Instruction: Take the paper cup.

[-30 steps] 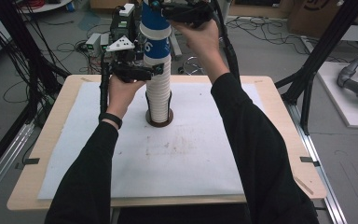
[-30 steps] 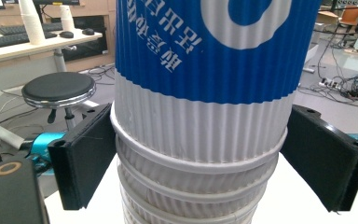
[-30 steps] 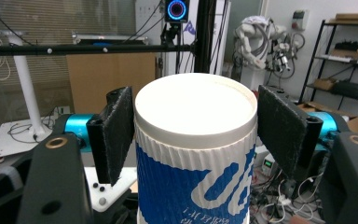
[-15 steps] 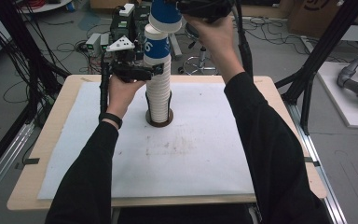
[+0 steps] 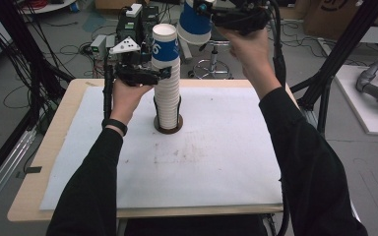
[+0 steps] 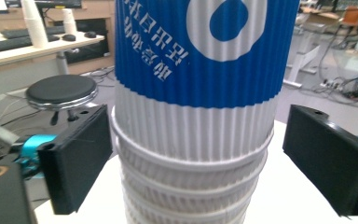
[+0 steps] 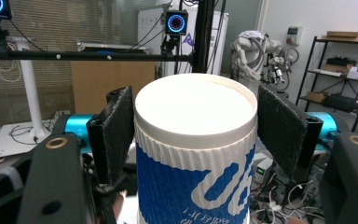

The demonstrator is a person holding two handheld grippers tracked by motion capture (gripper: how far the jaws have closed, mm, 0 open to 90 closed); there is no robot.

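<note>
White-covered table (image 5: 216, 162) up front, brown base ring (image 5: 168, 129) at its middle with the cup stack (image 5: 166, 83) rising upright from it — left gripper (image 5: 147, 73) around the stack, jaws just opened wide, pads clear. Farther back, lifted high and apart: right gripper (image 5: 211, 12) clamped on one blue-and-white cup (image 5: 195, 24).

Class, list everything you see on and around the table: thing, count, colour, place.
Cup stack: one, white with blue top cup, in holder at table centre.
Lifted cup: one, blue and white, held above and right of the stack.
Holder: one, dark, under the stack.
Mat: one, white, covering the table.
Stool: one, black, behind the table.
Left tool: one, black, jaws just opened, flanking the stack.
Right tool: one, black, gripping the lifted cup.
</note>
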